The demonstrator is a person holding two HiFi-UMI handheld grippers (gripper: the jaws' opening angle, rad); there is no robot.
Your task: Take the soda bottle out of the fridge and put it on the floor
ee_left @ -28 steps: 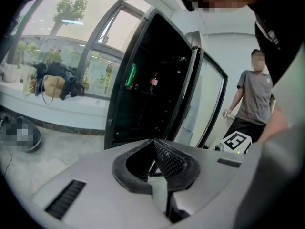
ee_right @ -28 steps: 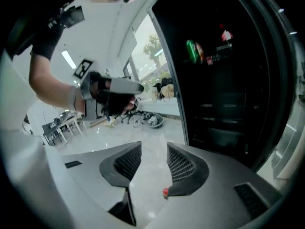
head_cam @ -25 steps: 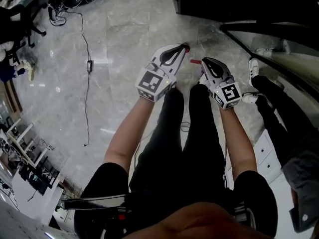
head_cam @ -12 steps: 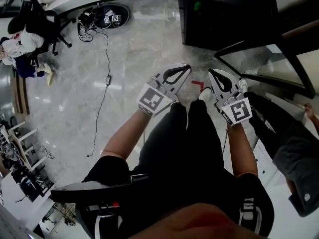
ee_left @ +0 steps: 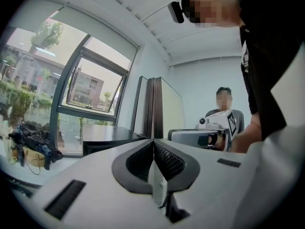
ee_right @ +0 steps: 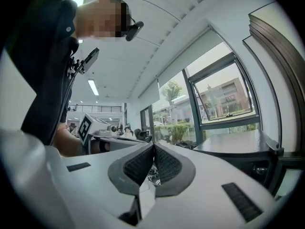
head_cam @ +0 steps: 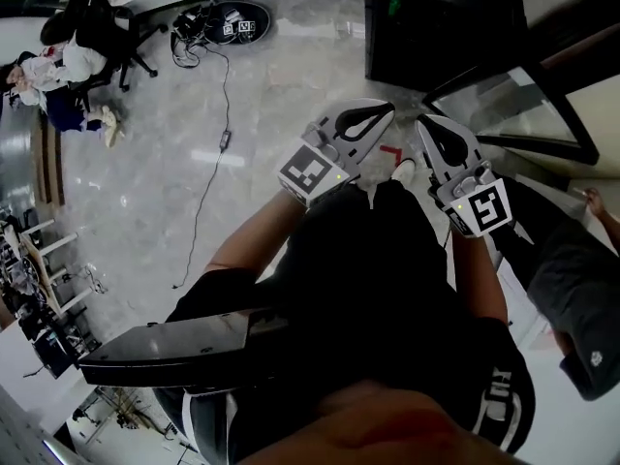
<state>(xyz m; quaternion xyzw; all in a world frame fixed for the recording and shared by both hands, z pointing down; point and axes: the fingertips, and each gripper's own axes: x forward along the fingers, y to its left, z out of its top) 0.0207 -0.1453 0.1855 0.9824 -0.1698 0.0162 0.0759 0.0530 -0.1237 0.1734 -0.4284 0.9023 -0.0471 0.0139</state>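
No soda bottle shows in any view. A black fridge-like cabinet (head_cam: 436, 27) stands on the floor ahead of me, its door closed; it also appears as a dark box (ee_left: 109, 137) and a dark top (ee_right: 238, 151). My left gripper (head_cam: 387, 108) and right gripper (head_cam: 423, 121) are held side by side in front of my body, pointing towards the cabinet. Both are shut with nothing between the pads. The closed jaws meet tip to tip on the left gripper (ee_left: 153, 141) and the right gripper (ee_right: 154, 144). Each gripper view catches the other gripper off to its side.
A glass panel in a dark frame (head_cam: 513, 105) stands to the right of the cabinet. Another person (head_cam: 572, 298) stands close at my right. A black cable (head_cam: 208, 163) trails over the marble floor to a round device (head_cam: 228, 22). Someone sits on a chair (head_cam: 68, 66) far left.
Both grippers have stayed together and shut while moving forward towards the black cabinet. The head view has swung up, so the cabinet and glass panel now show more fully.
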